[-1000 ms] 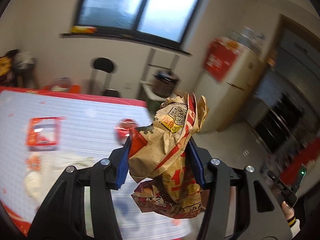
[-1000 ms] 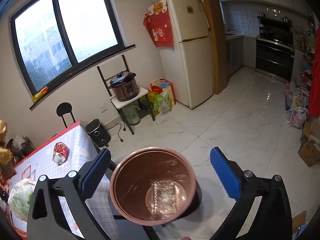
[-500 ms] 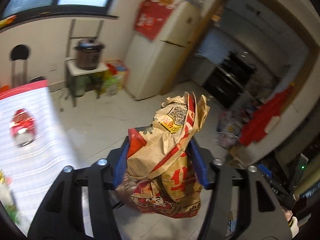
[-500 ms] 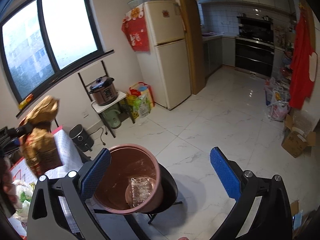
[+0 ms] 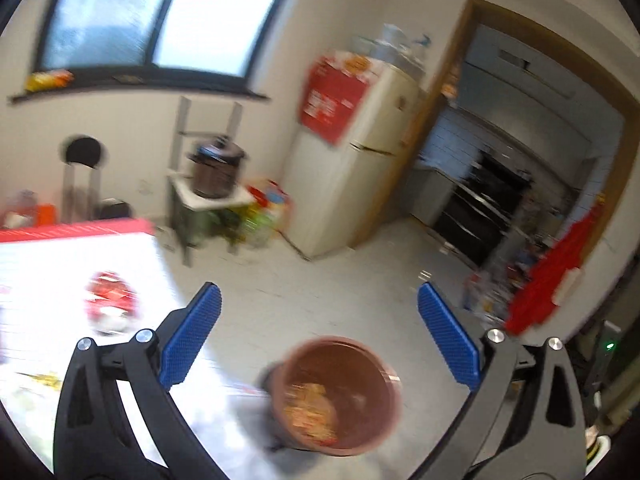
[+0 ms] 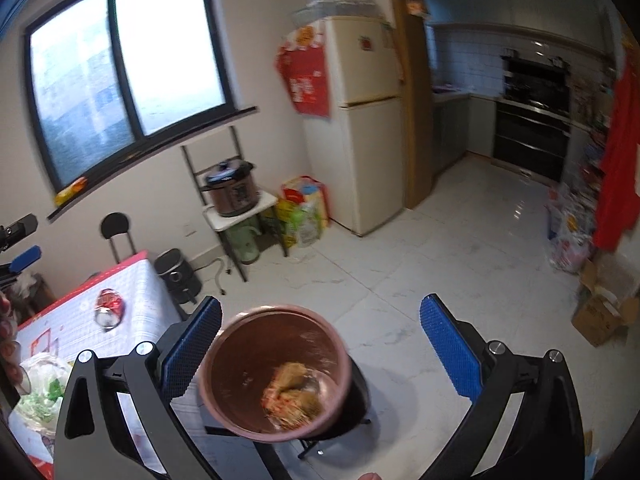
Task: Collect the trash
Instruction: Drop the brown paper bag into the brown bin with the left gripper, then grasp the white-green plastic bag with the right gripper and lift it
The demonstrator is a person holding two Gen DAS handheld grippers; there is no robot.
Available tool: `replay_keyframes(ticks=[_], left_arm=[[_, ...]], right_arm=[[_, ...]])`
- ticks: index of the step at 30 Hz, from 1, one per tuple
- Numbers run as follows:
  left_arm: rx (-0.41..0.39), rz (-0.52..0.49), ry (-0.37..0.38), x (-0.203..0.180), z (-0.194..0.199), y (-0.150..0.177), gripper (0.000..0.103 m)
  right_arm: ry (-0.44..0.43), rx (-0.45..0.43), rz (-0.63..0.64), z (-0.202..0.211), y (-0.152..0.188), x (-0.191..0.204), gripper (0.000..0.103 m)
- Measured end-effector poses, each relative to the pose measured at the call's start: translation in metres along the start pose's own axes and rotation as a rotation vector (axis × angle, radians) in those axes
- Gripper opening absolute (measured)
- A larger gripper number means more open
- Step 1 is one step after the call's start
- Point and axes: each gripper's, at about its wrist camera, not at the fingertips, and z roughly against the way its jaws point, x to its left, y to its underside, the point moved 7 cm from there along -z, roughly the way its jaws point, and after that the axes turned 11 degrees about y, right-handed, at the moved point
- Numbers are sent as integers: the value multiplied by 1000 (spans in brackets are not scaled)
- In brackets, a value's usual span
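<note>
A crumpled brown and red paper bag (image 5: 310,410) lies at the bottom of the round brown bin (image 5: 360,392). Above the bin, my left gripper (image 5: 318,296) is opening its jaws, and nothing is between them. In the right wrist view the same paper bag (image 6: 290,396) shows inside the bin (image 6: 248,360), which stands on a black stand beside the table. My right gripper (image 6: 320,306) hovers open over the bin and holds nothing. A crushed red can (image 6: 107,306) lies on the table (image 6: 136,292) and shows blurred as the can (image 5: 112,306) in the left wrist view.
A white plastic bag with green contents (image 6: 40,384) sits on the table's near left. Beyond stand a black chair (image 6: 116,228), an air fryer (image 6: 176,276) on the floor, a rice cooker (image 6: 232,192) on a small rack, and a fridge (image 6: 368,128). Cardboard boxes (image 6: 600,312) lie at right.
My left gripper swung from the table toward the bin and opened; the paper bag it held has dropped into the bin. The right gripper shifted slightly, still open.
</note>
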Motion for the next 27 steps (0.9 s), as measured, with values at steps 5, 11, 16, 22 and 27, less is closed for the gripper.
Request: replay_keyframes(ticks=[5, 11, 16, 22, 27], left_arm=[[-86, 10, -244, 72, 101, -10, 97], [-185, 107, -634, 169, 274, 20, 97], [-241, 222, -835, 219, 387, 62, 97], [-250, 375, -894, 261, 455, 119, 97], [-210, 392, -849, 276, 455, 149, 97]], right_arm=[[-116, -7, 55, -3, -7, 61, 98], [-279, 11, 154, -5, -1, 162, 98], [-416, 13, 263, 21, 9, 250, 98], [-487, 25, 354, 55, 24, 324, 98], [-546, 72, 456, 88, 56, 398, 98]])
